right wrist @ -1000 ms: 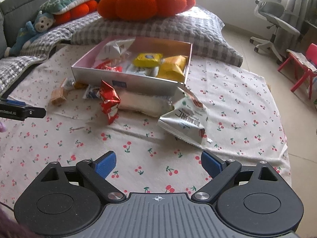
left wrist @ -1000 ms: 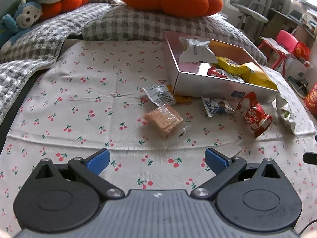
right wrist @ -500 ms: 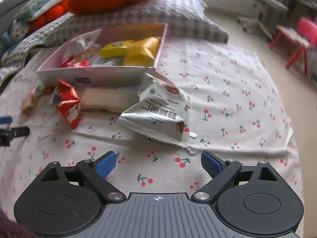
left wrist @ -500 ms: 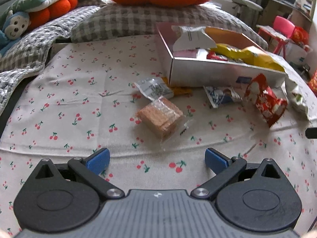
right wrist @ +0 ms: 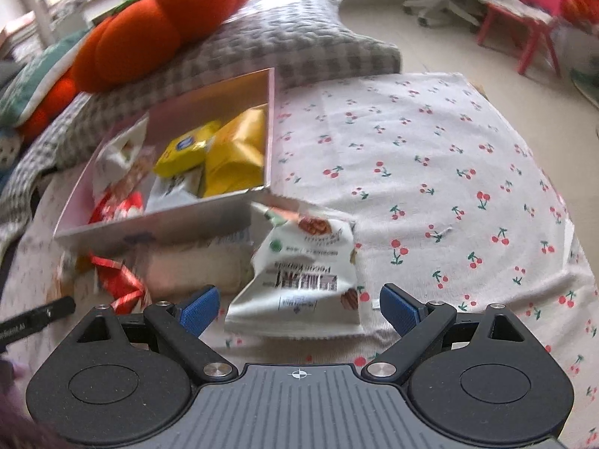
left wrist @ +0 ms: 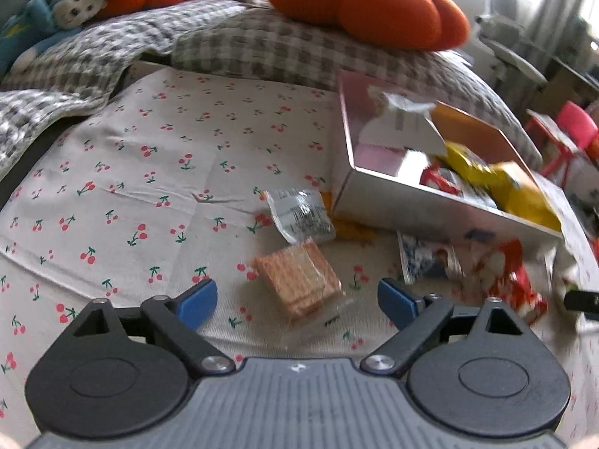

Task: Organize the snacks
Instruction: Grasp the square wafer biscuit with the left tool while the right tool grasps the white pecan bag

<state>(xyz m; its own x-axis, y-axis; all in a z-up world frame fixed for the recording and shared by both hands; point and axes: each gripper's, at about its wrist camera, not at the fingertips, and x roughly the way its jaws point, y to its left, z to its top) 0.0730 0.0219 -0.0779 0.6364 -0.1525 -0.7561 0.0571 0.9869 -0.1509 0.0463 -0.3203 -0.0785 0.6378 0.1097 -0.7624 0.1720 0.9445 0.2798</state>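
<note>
My left gripper [left wrist: 297, 301] is open, its blue pads on either side of a clear-wrapped stack of wafer biscuits [left wrist: 299, 280] lying on the cherry-print cloth. My right gripper [right wrist: 299, 308] is open, its pads on either side of the near end of a white nut snack bag [right wrist: 303, 280]. A silver box [left wrist: 430, 205] with a pink inside holds several snack packets, yellow, white and red; it also shows in the right wrist view [right wrist: 157, 224]. Loose beside it lie a red wrapper [right wrist: 119, 284], a clear packet [left wrist: 301, 217] and a blue-white packet [left wrist: 426, 258].
A grey checked pillow [left wrist: 280, 48] with an orange pumpkin cushion [left wrist: 359, 3] lies behind the box. A monkey plush [left wrist: 56, 11] sits at the far left. A pink child's chair [right wrist: 531, 11] and an office chair stand on the floor to the right.
Both grippers have moved forward and down. The wafer stack now lies between the left pads and the white bag between the right pads. Both stay open.
</note>
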